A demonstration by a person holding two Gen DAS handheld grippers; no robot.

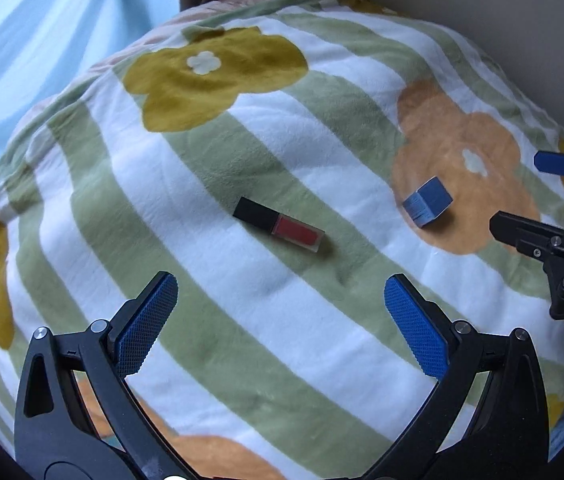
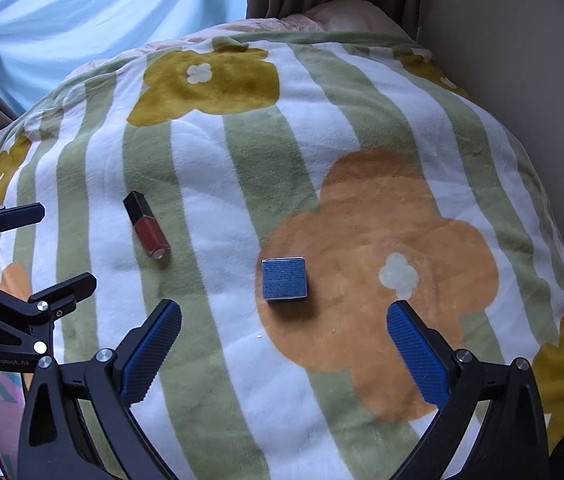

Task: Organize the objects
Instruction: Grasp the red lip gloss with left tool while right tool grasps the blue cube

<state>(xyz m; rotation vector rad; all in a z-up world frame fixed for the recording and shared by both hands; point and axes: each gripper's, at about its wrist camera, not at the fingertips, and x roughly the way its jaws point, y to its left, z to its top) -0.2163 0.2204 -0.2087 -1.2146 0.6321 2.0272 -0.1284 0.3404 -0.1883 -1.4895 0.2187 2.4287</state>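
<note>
Blanket (image 1: 209,272) striped green/white with mustard and orange flower prints, draped over a rounded, soft surface. Pale blue curtain (image 1: 41,40) far left, beige wall far right.

Lip gloss tube (image 1: 278,227) lying flat on blanket, black cap at far-left end, red body toward near right. Sits straight ahead of left tool (image 1: 281,300), not touching, clear gap to the pads.

Blue cube box (image 2: 284,279) resting on left edge of orange flower print (image 2: 382,260), printed face up. Well apart from tube, to its right. Sits ahead of right tool (image 2: 284,330), slightly left of centre line, no contact.

Left tool: fingers spread wide, nothing between blue textured pads (image 1: 145,324). Hovering over near part of blanket.

Right tool: fingers spread wide too, empty, pads (image 2: 416,356) either side of the flower print's near edge.

Each tool visible in the other's view: right tool at right edge of left wrist view (image 1: 522,200), left tool at left edge of right wrist view (image 2: 63,246), both seen side-on with fingers apart.
</note>
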